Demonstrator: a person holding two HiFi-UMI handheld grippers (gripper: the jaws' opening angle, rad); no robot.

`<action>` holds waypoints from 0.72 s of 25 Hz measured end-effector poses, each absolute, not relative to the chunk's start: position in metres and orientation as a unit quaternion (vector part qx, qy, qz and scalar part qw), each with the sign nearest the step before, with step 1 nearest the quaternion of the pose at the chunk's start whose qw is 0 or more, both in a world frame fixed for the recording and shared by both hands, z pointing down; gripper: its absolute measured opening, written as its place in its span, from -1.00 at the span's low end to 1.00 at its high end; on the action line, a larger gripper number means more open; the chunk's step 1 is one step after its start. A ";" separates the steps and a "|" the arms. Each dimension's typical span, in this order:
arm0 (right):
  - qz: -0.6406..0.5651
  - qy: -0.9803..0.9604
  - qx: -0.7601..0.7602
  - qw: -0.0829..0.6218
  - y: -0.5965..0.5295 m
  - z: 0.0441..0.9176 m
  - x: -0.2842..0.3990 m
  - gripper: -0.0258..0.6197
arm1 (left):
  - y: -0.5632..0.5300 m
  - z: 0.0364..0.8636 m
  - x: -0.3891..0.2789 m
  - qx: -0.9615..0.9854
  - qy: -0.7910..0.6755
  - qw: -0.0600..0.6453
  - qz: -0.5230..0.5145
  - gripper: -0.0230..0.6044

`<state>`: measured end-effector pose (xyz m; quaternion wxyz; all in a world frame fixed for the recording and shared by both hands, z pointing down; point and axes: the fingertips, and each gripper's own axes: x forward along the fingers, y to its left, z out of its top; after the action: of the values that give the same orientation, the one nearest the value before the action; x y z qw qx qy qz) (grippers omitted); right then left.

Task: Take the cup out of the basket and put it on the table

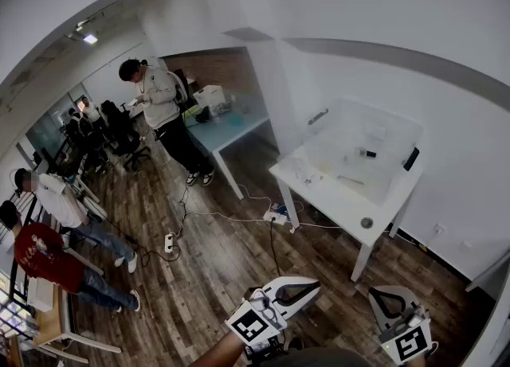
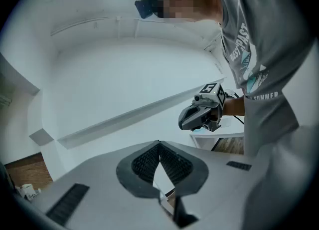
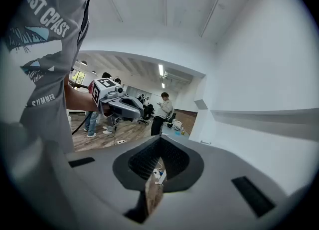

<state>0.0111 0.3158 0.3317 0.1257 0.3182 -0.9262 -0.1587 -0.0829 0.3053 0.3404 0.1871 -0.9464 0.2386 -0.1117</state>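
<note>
- Head view: the white counter (image 1: 335,202) stands against the wall, and a clear basket (image 1: 381,189) takes up most of its top.
- Inside the basket lie pale shapes and a small dark piece; which of them is the cup cannot be told from here.
- Both tools hang over the wood floor (image 1: 215,270), well apart from the counter and on its near side.
- The left tool (image 1: 313,284) points toward the counter with its tips together, and the right tool (image 1: 377,294) sits beside it with its tips also together.
- A power strip (image 1: 275,216) lies on the floor by the counter's leg, with a cable running off from it.
- Several people (image 1: 163,111) stand or sit well away from the counter, across the room.
- Left gripper view: the left tool (image 2: 159,145) has its ribbed pads pressed together at the tip, with nothing between them.
- Past it shows the right tool (image 2: 192,119) with its marker cube (image 2: 212,93), held out from a grey shirt (image 2: 259,49), against a white wall.
- Right gripper view: the right tool (image 3: 159,143) is likewise pressed together at the tip and holds nothing.
- Beyond it the left tool (image 3: 132,109) is held out level, with the floor (image 3: 99,141) and a standing person (image 3: 162,109) behind it.
- Neither the basket nor the counter can be made out in this view.
</note>
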 end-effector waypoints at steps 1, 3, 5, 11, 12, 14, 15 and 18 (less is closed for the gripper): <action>-0.160 -0.925 0.317 0.134 0.314 0.333 0.008 -0.89 | 0.304 0.342 -0.088 -0.946 0.239 0.185 -0.117 -0.90; -0.159 -0.924 0.317 0.144 0.310 0.334 0.002 -0.89 | 0.301 0.345 -0.098 -0.945 0.241 0.182 -0.124 -0.90; -0.154 -0.924 0.319 0.146 0.305 0.334 -0.006 -0.89 | 0.297 0.344 -0.109 -0.944 0.244 0.185 -0.123 -0.90; -0.141 -0.916 0.337 0.164 0.288 0.338 -0.029 -0.89 | 0.278 0.347 -0.139 -0.947 0.233 0.184 -0.121 -0.90; -0.139 -0.915 0.343 0.164 0.285 0.337 -0.033 -0.89 | 0.274 0.348 -0.143 -0.948 0.230 0.183 -0.121 -0.90; -0.135 -0.912 0.354 0.156 0.281 0.334 -0.040 -0.89 | 0.268 0.349 -0.152 -0.950 0.223 0.183 -0.116 -0.90; -0.133 -0.912 0.359 0.148 0.280 0.331 -0.044 -0.89 | 0.265 0.349 -0.156 -0.952 0.219 0.183 -0.113 -0.90; -0.133 -0.912 0.369 0.122 0.271 0.324 -0.057 -0.88 | 0.257 0.353 -0.170 -0.954 0.212 0.184 -0.109 -0.90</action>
<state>-0.0569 0.2710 0.3235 0.1224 0.3693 -0.9116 -0.1330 -0.1696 0.2572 0.3528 0.1839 -0.9536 0.2120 -0.1085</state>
